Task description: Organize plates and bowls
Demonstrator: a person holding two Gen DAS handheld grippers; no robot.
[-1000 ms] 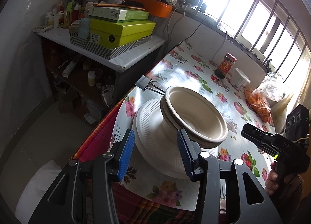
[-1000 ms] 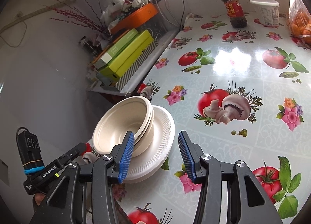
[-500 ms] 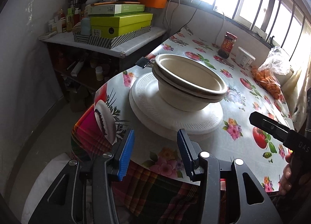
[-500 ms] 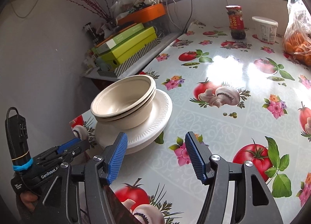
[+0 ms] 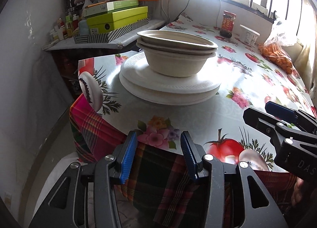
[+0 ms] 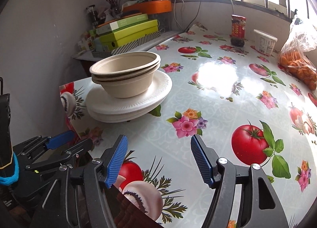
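Observation:
A stack of beige bowls (image 5: 176, 57) (image 6: 126, 77) sits on a stack of white plates (image 5: 168, 87) (image 6: 128, 105) near the table's front left corner. My left gripper (image 5: 158, 156) is open and empty, low in front of the table edge, well short of the plates. It also shows in the right wrist view (image 6: 59, 144). My right gripper (image 6: 158, 160) is open and empty above the tablecloth, to the right of and nearer than the stack. It shows in the left wrist view at the right edge (image 5: 281, 117).
The table (image 6: 218, 93) has a glossy fruit-print cloth. At its far side stand a red jar (image 6: 237, 31), a white tub (image 6: 264, 42) and a bag of oranges (image 6: 297, 63). A shelf with green boxes (image 5: 116, 20) stands left of the table.
Both grippers have pulled back and down from the stack toward the table's front edge. The bowls and plates have stayed in place.

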